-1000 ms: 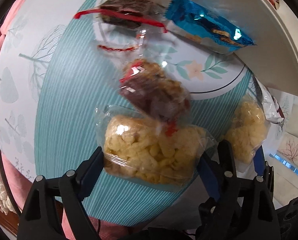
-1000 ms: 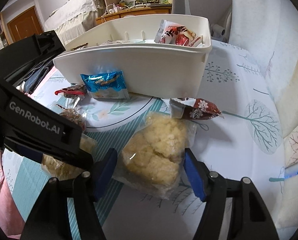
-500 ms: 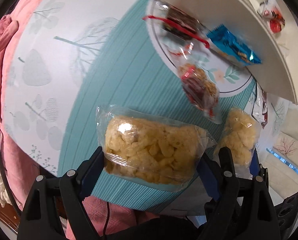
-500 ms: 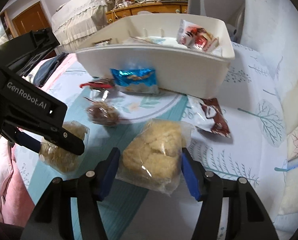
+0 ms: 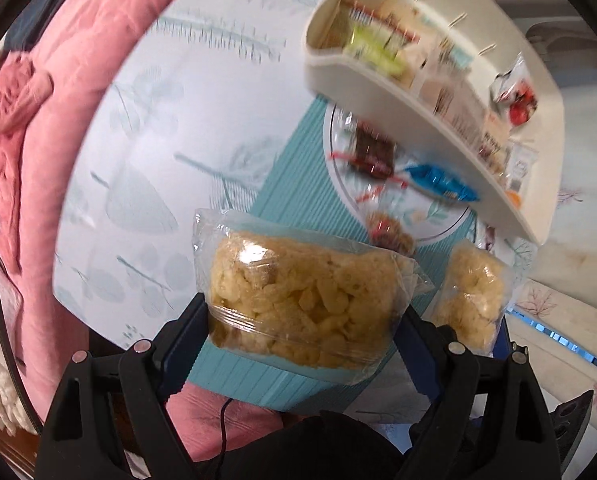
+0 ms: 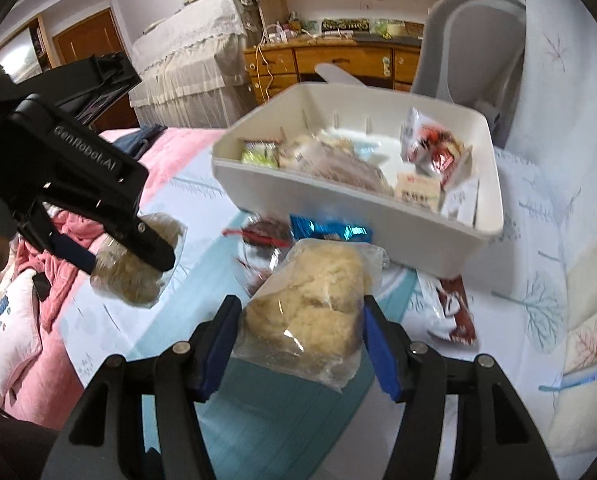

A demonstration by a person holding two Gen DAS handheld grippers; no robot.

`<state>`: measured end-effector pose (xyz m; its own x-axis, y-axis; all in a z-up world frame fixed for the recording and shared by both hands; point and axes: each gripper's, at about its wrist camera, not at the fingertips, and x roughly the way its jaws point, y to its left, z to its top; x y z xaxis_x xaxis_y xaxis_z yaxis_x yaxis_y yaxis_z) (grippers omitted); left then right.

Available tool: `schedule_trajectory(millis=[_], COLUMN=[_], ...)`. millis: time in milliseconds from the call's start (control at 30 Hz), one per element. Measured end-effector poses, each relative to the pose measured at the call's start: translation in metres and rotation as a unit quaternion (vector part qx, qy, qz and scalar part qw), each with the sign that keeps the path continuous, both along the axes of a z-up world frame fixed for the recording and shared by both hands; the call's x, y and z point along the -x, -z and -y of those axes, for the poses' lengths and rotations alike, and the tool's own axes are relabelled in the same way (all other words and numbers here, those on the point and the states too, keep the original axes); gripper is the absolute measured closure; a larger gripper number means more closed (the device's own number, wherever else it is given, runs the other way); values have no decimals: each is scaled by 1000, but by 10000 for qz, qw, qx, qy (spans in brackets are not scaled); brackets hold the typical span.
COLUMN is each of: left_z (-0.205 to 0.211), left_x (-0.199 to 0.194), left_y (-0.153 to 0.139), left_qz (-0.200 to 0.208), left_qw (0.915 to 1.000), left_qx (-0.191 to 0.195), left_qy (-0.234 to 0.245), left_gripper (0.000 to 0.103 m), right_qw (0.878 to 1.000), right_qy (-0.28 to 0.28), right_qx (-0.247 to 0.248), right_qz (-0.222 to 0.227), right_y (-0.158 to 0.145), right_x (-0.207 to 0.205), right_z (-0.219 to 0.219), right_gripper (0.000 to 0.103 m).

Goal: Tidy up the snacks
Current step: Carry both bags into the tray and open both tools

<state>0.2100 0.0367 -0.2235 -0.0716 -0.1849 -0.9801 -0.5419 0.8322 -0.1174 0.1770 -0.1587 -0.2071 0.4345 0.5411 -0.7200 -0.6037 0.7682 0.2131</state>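
Two clear bags of yellow puffed snack, both off the tablecloth and on the near side of the white bin [image 6: 378, 208]. Left gripper [image 5: 302, 316] pinches the wider puff bag [image 5: 298, 300] across its width, pads pressed into the plastic on both sides. Right gripper [image 6: 302, 332] clamps the second puff bag [image 6: 310, 312] the same way; its jaws have just been closing a little further, bag squeezed between the blue pads. In the right wrist view the left gripper's bag hangs left of the bin, above the pale part of the cloth [image 6: 202, 216]. Against the bin's near wall: blue wrapper [image 6: 330, 230], and just left of it a dark snack with red-edged wrap [image 6: 264, 232]. Red-brown packet [image 6: 454, 308] lies on the cloth below the bin's right corner. Bin already holds mixed packets, a red-white one [image 6: 430, 144] propped at its right end. Pink blanket [image 5: 58, 92] lies left of the bin, beyond the cloth's edge.
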Motion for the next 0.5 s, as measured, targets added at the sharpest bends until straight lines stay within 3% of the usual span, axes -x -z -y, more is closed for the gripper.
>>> schedule_trajectory(millis=[267, 500], left_z=[-25, -30], left_x=[-36, -79], left_y=[-48, -79], left_qz=[460, 1025], left_qw=[9980, 9902], left_qx=[-3, -102], left_qy=[431, 939], left_gripper=[17, 17], right_qw=[9988, 9951], right_qy=[117, 480], right_qx=[-266, -433], right_qz=[395, 748], right_y=[-42, -65], right_x=[-11, -29], right_z=[-20, -29], right_gripper=[43, 43])
